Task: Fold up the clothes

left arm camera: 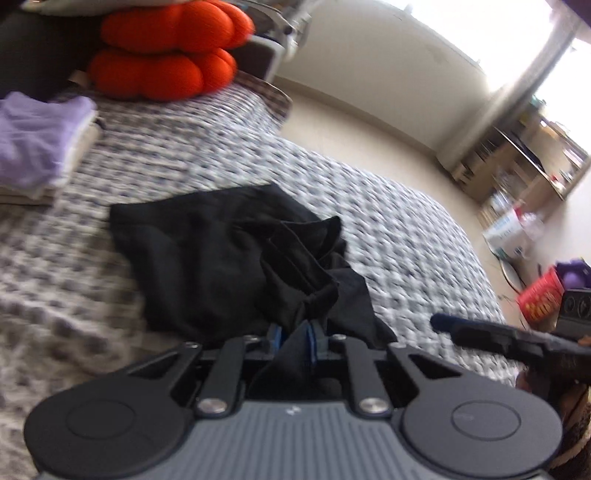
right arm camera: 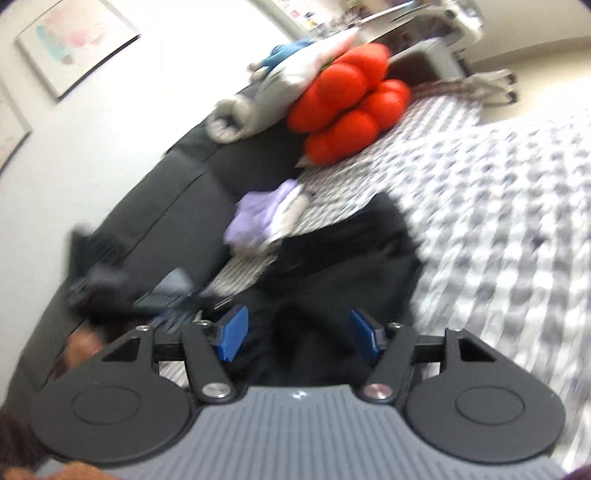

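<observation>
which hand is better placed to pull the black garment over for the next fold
Left. The left tool is already shut on a bunched edge of the black garment; the right tool is open, gripping nothing.

Motion blur smears the shelf (left arm camera: 524, 162); its contents are unreadable.

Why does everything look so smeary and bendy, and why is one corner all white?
Left wrist view: the patterned bedspread is streaked with motion blur, the window glares white, and the wall curves from the fisheye lens. Right wrist view: blurrier still, the orange cushion smeared.
</observation>
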A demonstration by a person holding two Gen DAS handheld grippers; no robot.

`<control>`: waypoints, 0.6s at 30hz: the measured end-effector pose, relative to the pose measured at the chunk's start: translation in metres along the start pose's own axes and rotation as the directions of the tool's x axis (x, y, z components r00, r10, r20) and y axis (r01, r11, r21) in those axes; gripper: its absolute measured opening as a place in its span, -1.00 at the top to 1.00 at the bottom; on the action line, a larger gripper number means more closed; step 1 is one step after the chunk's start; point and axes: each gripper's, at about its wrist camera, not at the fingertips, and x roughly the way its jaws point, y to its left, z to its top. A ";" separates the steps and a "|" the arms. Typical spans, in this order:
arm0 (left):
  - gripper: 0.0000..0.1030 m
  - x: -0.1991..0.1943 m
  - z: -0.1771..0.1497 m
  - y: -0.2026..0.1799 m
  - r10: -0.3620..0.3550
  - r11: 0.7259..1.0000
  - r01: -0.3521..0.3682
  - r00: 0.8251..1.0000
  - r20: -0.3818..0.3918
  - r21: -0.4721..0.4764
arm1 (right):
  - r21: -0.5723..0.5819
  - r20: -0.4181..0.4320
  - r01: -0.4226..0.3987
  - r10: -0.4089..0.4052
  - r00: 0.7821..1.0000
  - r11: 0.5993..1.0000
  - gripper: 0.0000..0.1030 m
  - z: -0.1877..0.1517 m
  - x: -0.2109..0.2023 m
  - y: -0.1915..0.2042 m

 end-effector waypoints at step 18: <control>0.83 -0.045 -0.009 0.093 0.262 0.953 -0.247 0.962 0.071 -0.175 | 0.258 -0.023 0.120 -0.118 0.993 0.959 -0.25 0.039 0.131 -0.063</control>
